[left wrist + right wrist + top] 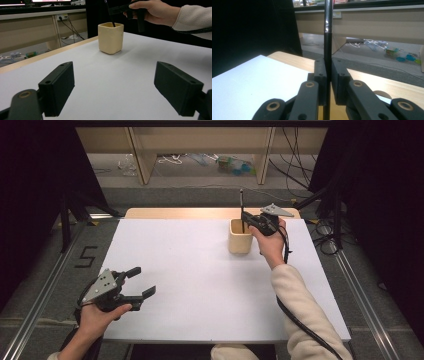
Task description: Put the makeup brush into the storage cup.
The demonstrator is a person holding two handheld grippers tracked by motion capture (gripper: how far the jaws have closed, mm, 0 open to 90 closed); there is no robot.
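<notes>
**Pen held over the cup**

The right claw [327, 75] is clamped on a black pen [327, 40], which stands upright with its lower end inside the cream cup [240, 239] at the surface's [200, 285] far side. The left claw [139, 282] hangs spread wide, holding nothing, near the front-left corner.

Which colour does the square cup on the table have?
The cup is pale cream-yellow, clearest in the left gripper view.
</notes>
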